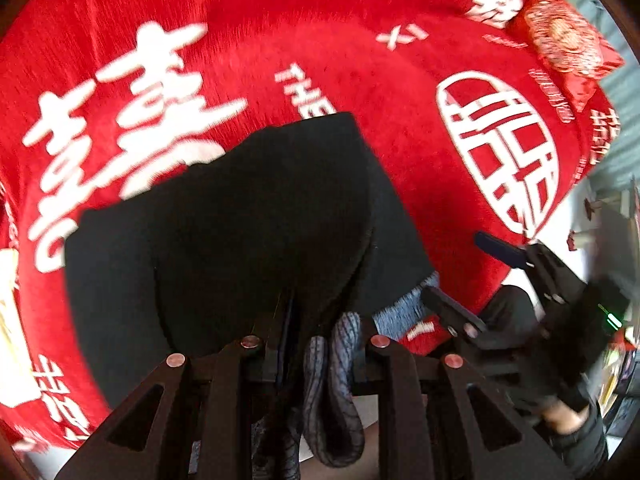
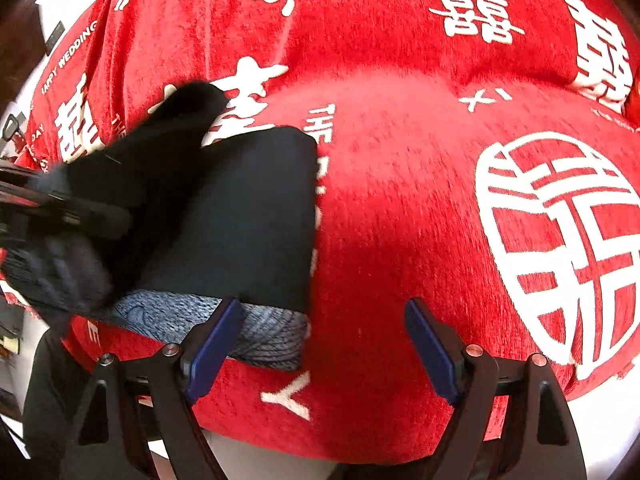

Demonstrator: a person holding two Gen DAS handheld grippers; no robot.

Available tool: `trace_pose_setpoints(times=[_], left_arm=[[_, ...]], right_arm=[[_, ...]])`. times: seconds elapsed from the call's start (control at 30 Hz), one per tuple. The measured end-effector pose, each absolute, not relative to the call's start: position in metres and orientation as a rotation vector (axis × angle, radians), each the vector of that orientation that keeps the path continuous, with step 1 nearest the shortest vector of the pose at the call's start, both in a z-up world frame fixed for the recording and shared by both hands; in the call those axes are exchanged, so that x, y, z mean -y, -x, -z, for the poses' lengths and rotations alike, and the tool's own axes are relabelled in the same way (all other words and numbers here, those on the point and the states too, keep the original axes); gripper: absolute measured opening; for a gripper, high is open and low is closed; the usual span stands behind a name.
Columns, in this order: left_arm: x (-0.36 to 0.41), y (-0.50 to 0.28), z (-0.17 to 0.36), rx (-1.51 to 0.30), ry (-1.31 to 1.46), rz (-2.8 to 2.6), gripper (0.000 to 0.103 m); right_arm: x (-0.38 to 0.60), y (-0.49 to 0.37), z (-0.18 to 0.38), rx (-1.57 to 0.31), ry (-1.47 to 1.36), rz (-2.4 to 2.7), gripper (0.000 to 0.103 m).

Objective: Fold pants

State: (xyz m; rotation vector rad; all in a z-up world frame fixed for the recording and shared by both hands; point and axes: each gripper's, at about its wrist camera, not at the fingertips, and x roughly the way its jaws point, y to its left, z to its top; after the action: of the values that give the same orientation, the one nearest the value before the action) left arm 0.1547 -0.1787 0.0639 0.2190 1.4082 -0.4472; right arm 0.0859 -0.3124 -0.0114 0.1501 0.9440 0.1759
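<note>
Pants (image 1: 240, 216) lie half-folded on the red blanket (image 1: 340, 60); left gripper (image 1: 316, 344) pinches their waistband for folding, right gripper (image 2: 324, 344) spread empty.

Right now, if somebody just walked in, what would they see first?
First the bright red blanket with big white characters, spread under everything. Next the black pants lying in the middle of it, with a blue-grey ribbed waistband at the near edge. Then the grippers: the left gripper is pinching a bunch of the pants' fabric, and the right gripper is open above the blanket, beside the waistband.
</note>
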Motion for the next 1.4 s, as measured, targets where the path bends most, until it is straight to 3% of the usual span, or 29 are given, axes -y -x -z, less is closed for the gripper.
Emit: trace_pose_setpoints(times=[0.13,0.17,0.23,0.4,0.5,0.6,0.73,0.93,1.07,1.17,1.27,1.3,1.33,1.4], left_arm=[[0.187,-0.153,-0.054,-1.383,-0.222,0.422,0.026],[0.187,-0.153,-0.054,-1.386,-0.199,0.434,0.042],[0.189,-0.152,-0.059,-1.387,-0.137,0.488,0.063],[0.179,-0.139,-0.103,-1.307,0.01,0.619,0.066],[0.158,-0.128,-0.128,-1.231,0.051,0.631,0.079],[0.132,-0.122,-0.129,-1.176,0.001,0.552,0.08],[0.099,-0.126,-0.097,-1.24,-0.009,0.44,0.08],[0.078,-0.123,-0.055,-1.275,-0.082,0.273,0.08],[0.089,-0.115,-0.051,-1.237,-0.149,0.269,0.088],[0.09,-0.111,-0.048,-1.216,-0.17,0.268,0.089],[0.087,-0.11,-0.052,-1.213,-0.153,0.28,0.089],[0.086,-0.11,-0.052,-1.217,-0.147,0.282,0.089],[0.085,-0.111,-0.054,-1.22,-0.143,0.281,0.089],[0.083,-0.111,-0.057,-1.22,-0.129,0.29,0.089]], right_arm=[[0.32,-0.085,0.013,-0.935,-0.153,-0.18,0.084],[0.323,-0.085,0.015,-0.94,-0.171,-0.184,0.084],[0.327,-0.086,0.019,-0.947,-0.203,-0.195,0.084],[0.33,-0.083,0.014,-0.941,-0.184,-0.209,0.084],[0.332,-0.079,0.002,-0.903,-0.204,-0.259,0.084],[0.339,-0.079,-0.006,-0.861,-0.352,-0.364,0.084],[0.328,-0.089,-0.005,-0.844,-0.454,-0.456,0.084],[0.271,-0.118,-0.001,-0.888,-0.305,-0.473,0.085],[0.236,-0.125,-0.009,-0.907,-0.199,-0.538,0.084],[0.214,-0.127,-0.007,-0.931,-0.088,-0.519,0.084],[0.219,-0.141,0.008,-0.988,-0.165,-0.498,0.084],[0.223,-0.144,0.008,-0.983,-0.203,-0.502,0.081],[0.226,-0.146,0.006,-0.969,-0.234,-0.51,0.058],[0.233,-0.149,0.0,-0.957,-0.257,-0.486,0.031]])
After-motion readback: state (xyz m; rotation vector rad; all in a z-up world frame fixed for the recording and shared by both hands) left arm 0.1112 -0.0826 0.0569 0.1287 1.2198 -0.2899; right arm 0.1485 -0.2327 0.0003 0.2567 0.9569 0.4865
